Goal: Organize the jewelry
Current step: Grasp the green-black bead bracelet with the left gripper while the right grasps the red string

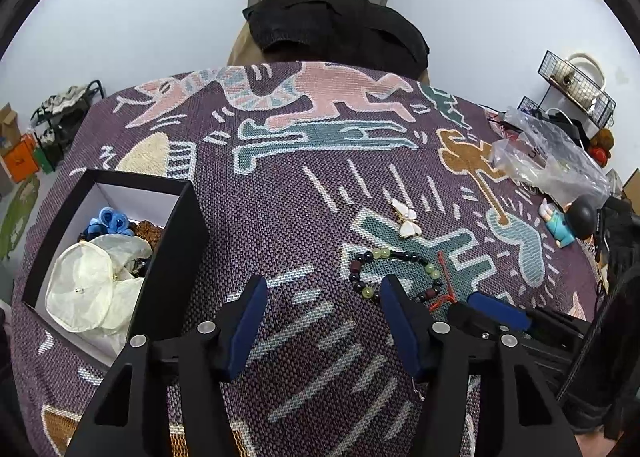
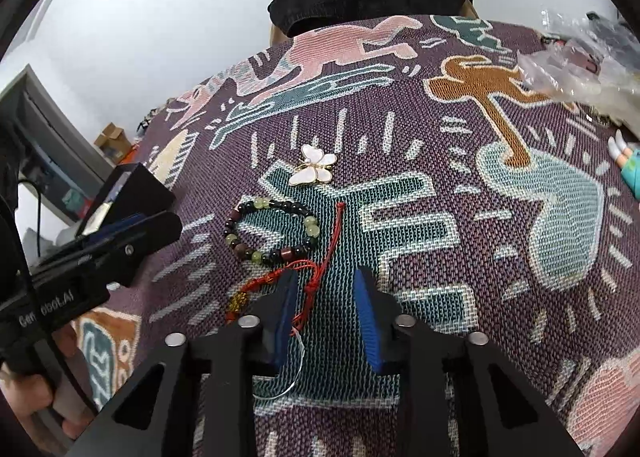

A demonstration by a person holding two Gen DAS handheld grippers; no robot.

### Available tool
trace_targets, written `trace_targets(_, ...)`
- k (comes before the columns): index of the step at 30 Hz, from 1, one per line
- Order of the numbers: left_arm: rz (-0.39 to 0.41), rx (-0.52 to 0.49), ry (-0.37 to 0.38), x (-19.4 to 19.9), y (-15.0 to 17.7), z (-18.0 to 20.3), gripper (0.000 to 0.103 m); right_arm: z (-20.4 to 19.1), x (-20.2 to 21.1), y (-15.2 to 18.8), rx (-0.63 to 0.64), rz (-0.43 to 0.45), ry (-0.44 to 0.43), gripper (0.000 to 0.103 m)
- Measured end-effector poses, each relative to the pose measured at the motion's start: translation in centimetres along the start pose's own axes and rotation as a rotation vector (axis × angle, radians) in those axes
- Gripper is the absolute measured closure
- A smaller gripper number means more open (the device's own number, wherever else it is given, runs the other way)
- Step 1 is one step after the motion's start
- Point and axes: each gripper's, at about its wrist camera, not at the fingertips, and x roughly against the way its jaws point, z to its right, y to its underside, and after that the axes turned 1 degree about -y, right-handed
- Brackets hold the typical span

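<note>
A beaded bracelet [image 1: 394, 275] [image 2: 272, 231] of dark, green and maroon beads lies on the patterned cloth [image 1: 280, 217]. A white butterfly brooch [image 1: 408, 219] [image 2: 314, 167] lies just beyond it. A red cord bracelet [image 2: 316, 269] [image 1: 444, 289] lies beside the beads. A thin silver ring or wire [image 2: 294, 369] lies under the right gripper. A black box [image 1: 176, 241] at the left holds jewelry and pale pouches. My left gripper [image 1: 324, 297] is open and empty, just left of the beads. My right gripper [image 2: 326, 289] is open, its jaws on either side of the red cord.
A clear plastic bag [image 1: 548, 157] and a small figurine [image 1: 568, 219] lie at the right. A black garment [image 1: 336, 29] hangs over a chair beyond the table. The left gripper shows at the left in the right wrist view [image 2: 132, 241].
</note>
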Motion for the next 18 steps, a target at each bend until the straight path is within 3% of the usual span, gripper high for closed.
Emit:
trace_targets(2,-0.013,0.015,0.001,-0.5,0.0,-0.3,0.046,-0.1,-0.2,0.0,0.014,-0.002,0.005,0.093)
trace_targets(4,-0.022,0.022,0.004,-0.8,-0.1,-0.4,0.047,0.2,-0.1,0.1,0.011,-0.001,-0.013,0.096)
trace_targets(18,-0.090,-0.017,-0.015,-4.0,-0.7,1.6,0.047,2.8,3.6,-0.8,-0.071,0.095,-0.096,0.098)
